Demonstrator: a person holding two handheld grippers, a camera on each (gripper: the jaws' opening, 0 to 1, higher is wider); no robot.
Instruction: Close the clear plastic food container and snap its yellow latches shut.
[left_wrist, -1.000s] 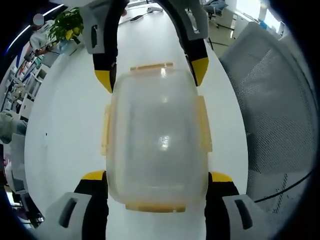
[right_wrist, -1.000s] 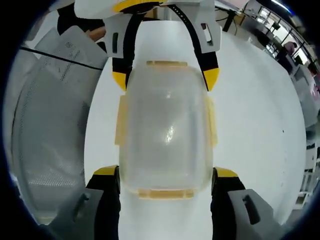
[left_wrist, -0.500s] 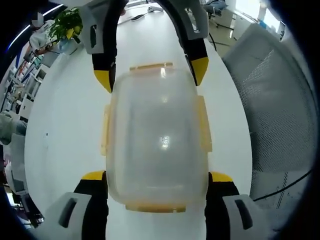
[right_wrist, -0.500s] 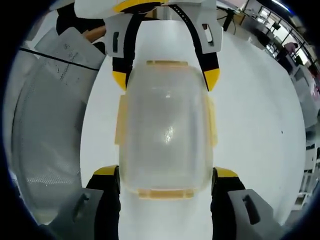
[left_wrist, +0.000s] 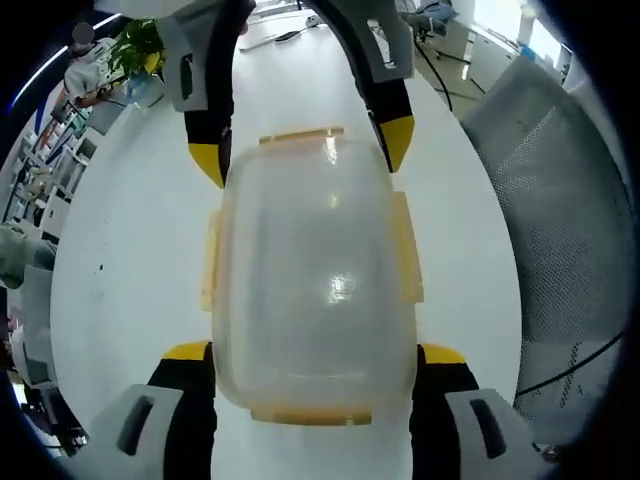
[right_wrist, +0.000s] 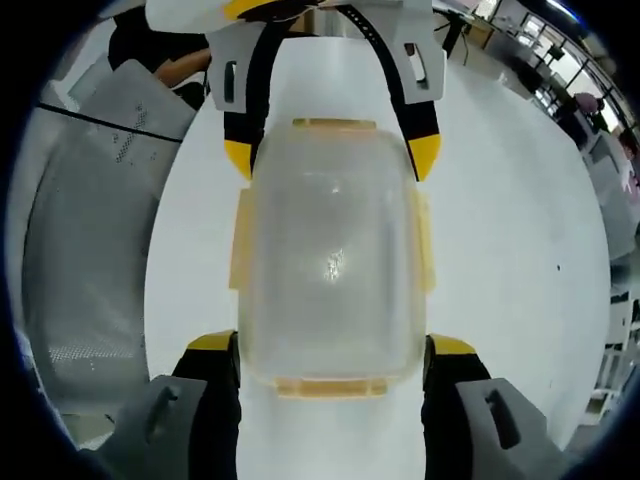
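The container (left_wrist: 315, 290) lies lengthwise between both grippers — each straddles one end. Left gripper (left_wrist: 313, 360) and right gripper (right_wrist: 332, 352) are spread wide, jaws flanking its corners — neither clearly pinching.

You are working in an open-plan office. A long white table (left_wrist: 130, 260) runs under your hands, with a grey mesh office chair (left_wrist: 560, 230) pushed up beside it. Behind it stand a potted plant (left_wrist: 140, 42) and shelving (left_wrist: 40, 150), and desks with monitors (right_wrist: 545, 65) line the far side.
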